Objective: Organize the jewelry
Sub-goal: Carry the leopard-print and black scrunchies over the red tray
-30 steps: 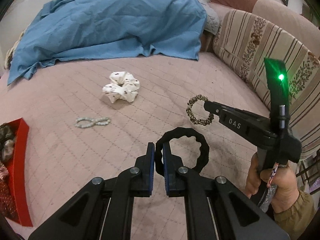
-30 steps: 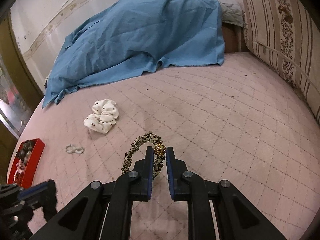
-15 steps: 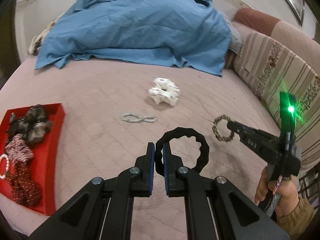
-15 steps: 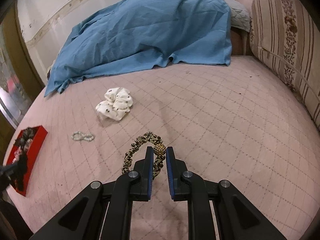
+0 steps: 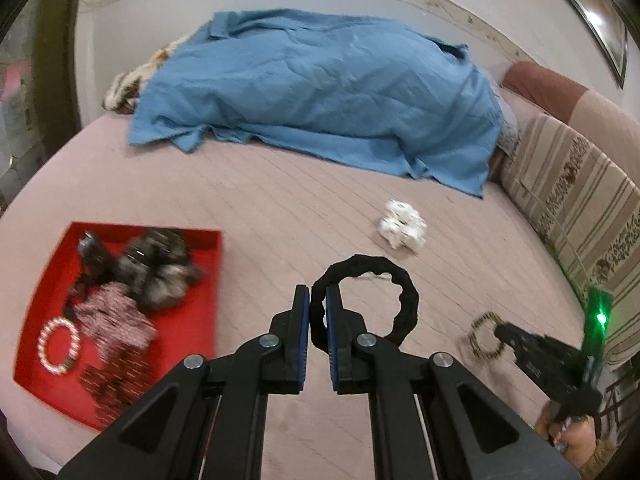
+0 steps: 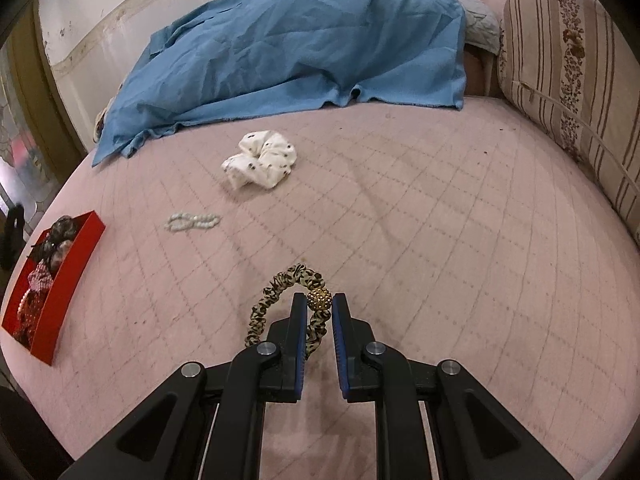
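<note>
Swinging across the bed, your left gripper (image 5: 318,304) has brought the red tray (image 5: 202,276) from the frame's left edge fully into the lower left of its view. Your left gripper stays clamped on the black scrunchie (image 5: 404,300), at centre frame just right of the tray. Your right gripper (image 6: 320,314) grips the leopard-print hair tie (image 6: 276,284) at its gold bead, low centre. A white scrunchie (image 6: 262,158) and pearl bracelet (image 6: 192,221) lie on the pink quilt (image 6: 440,220), with a blue sheet (image 6: 300,40) heaped beyond.
</note>
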